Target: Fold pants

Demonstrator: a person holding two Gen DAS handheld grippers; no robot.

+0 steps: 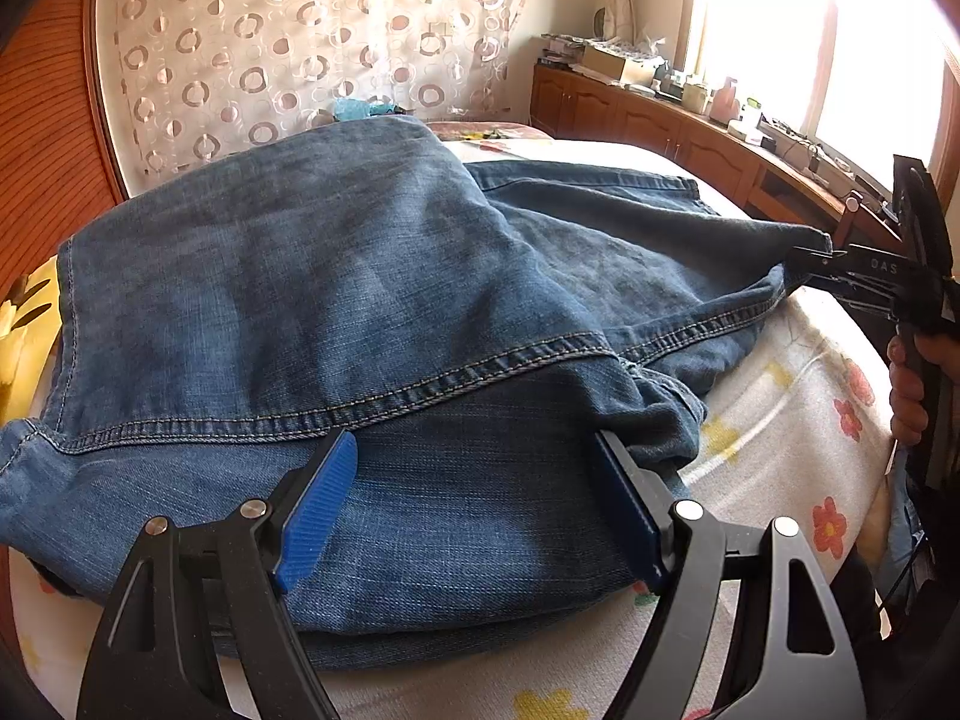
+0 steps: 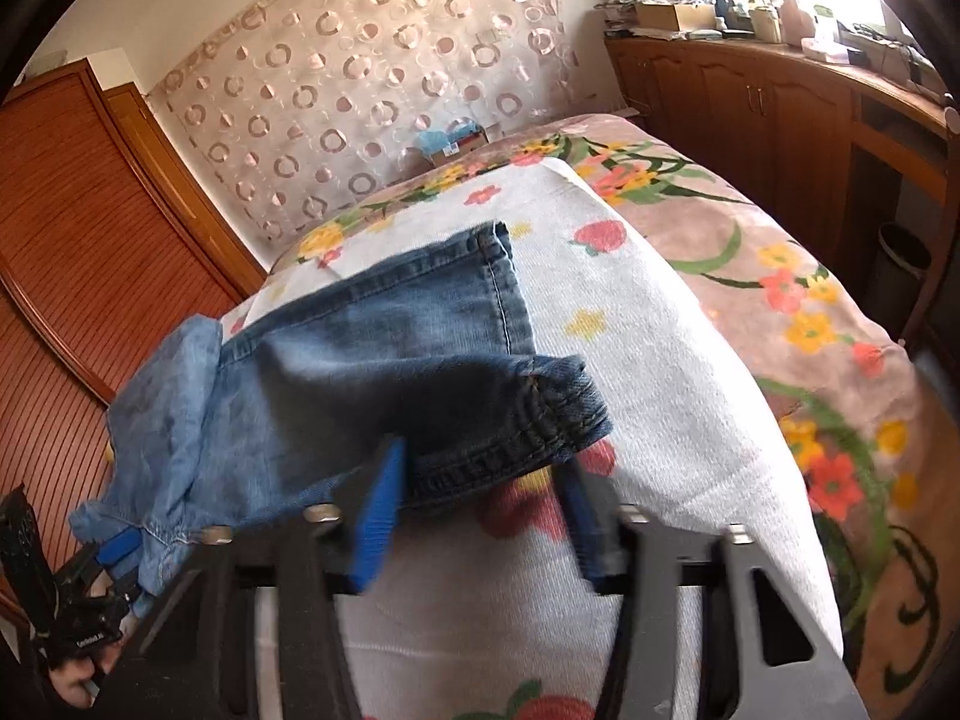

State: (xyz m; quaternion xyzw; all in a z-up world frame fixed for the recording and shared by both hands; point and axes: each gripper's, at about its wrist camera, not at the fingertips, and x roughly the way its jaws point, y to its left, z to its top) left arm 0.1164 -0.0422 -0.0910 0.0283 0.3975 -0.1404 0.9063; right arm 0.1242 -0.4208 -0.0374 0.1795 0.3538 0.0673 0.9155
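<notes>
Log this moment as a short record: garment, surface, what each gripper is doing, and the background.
garment: blue jeans, partly folded, one layer lying over another
surface: bed with floral sheet
left gripper: fingers apart, denim between them; grip unclear
right gripper: fingers apart around a leg hem; grip unclear
background: patterned curtain, wooden cabinets

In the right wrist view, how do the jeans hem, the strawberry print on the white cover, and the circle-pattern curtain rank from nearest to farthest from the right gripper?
1. The jeans hem, at the right gripper, between its jaws.
2. The strawberry print, farther up the white cover.
3. The circle-pattern curtain, on the wall behind the bed.
</notes>
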